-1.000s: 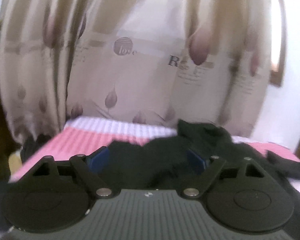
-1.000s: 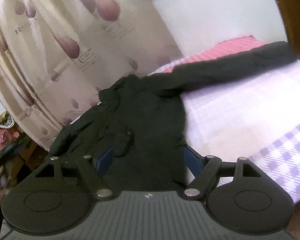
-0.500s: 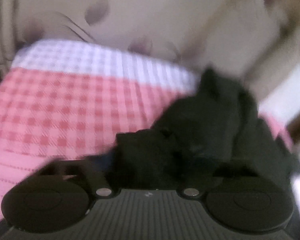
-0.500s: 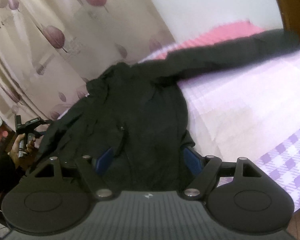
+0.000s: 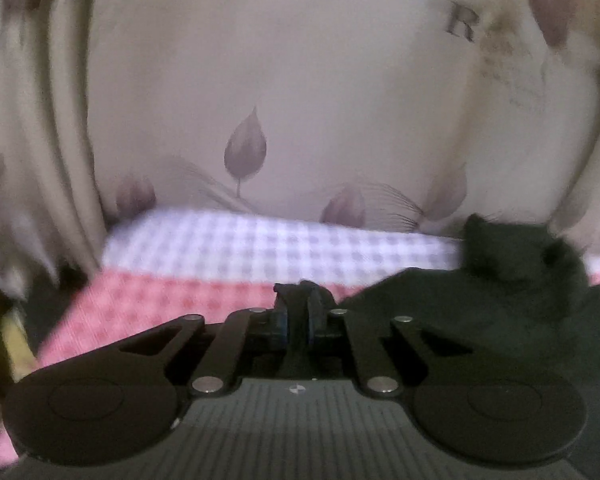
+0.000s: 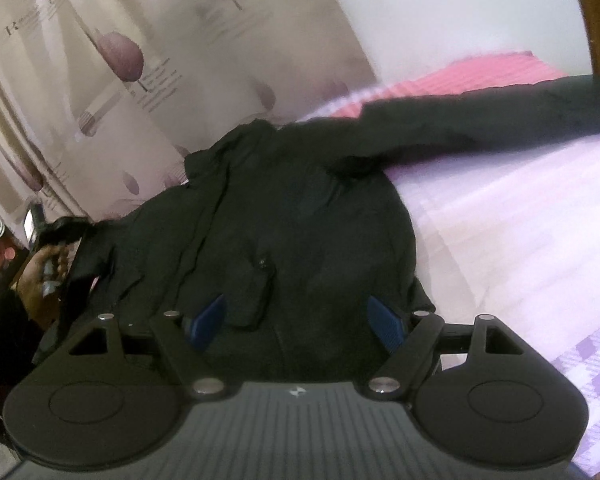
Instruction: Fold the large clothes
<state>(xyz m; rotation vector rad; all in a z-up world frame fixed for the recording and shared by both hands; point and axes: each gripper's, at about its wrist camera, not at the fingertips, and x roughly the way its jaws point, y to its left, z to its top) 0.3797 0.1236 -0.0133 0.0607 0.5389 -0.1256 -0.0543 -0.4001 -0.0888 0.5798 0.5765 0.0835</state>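
**Black jacket on checked bed, left jaws pinched on cloth**

Left wrist view: the left hand-held gripper (image 5: 298, 322) had its blue pads (image 5: 283, 326) drawn close together, with a bunched fold of the black jacket (image 5: 500, 304) nipped between them. The rest of the garment lay heaped to the right on the bed (image 5: 260, 248), over pink and lilac checked sheets. A beige curtain (image 5: 284, 92) printed with leaf shapes hung close behind the bed's far edge. Picture blurred.

Right wrist view: the right hand-held gripper (image 6: 296, 322) stood wide open, pads (image 6: 208, 320) apart and holding nothing, hovering over the jacket's (image 6: 300, 220) lower body. The jacket lay spread front-up on the bed (image 6: 520, 240), one sleeve (image 6: 500, 120) stretched out to the right. At far left a person's hand (image 6: 46, 268) gripped the other tool at the jacket's left edge, cloth lifted there.
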